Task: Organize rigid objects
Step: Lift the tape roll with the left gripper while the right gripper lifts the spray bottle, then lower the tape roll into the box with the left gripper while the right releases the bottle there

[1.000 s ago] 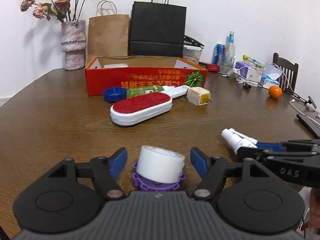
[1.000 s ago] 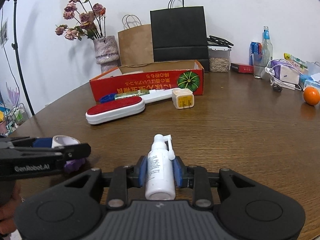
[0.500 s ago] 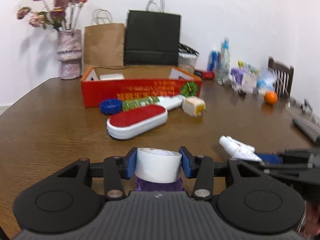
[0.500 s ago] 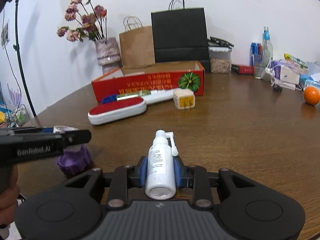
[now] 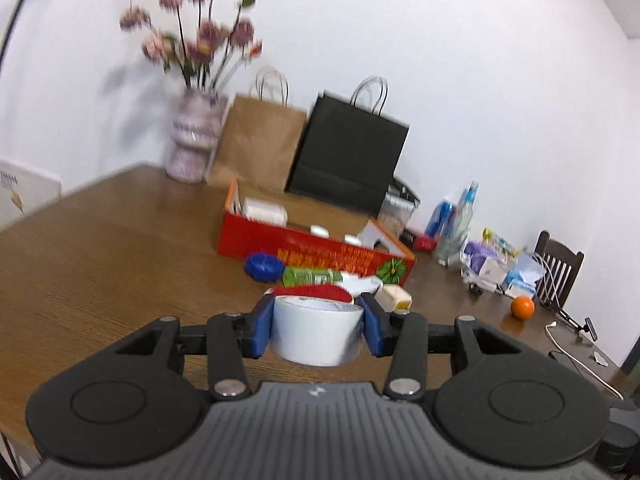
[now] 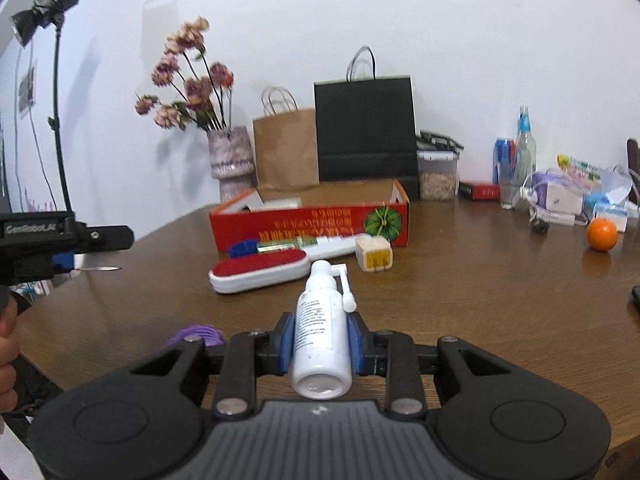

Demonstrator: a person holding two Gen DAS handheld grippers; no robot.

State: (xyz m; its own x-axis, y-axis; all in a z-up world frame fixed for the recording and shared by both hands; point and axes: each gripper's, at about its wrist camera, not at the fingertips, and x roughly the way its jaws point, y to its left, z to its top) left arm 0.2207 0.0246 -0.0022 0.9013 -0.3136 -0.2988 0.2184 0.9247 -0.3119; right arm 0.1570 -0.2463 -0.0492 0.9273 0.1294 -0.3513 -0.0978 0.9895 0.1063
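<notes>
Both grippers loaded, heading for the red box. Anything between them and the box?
Yes, low clutter. The lint brush, blue cap, green-labelled tube and yellow plug block lie along the red box front wall. Spray bottle and tape roll likely must pass over them.

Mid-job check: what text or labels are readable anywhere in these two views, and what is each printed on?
"GenRobot.AI", blurred but legible: side of the left gripper, seen from the right wrist.
Yellow characters on the red box: upside down, too blurred to read.
Print on the white spray bottle label: too small.
Green bottle label: blurred.
Red packet and cans at the back: unreadable.
</notes>
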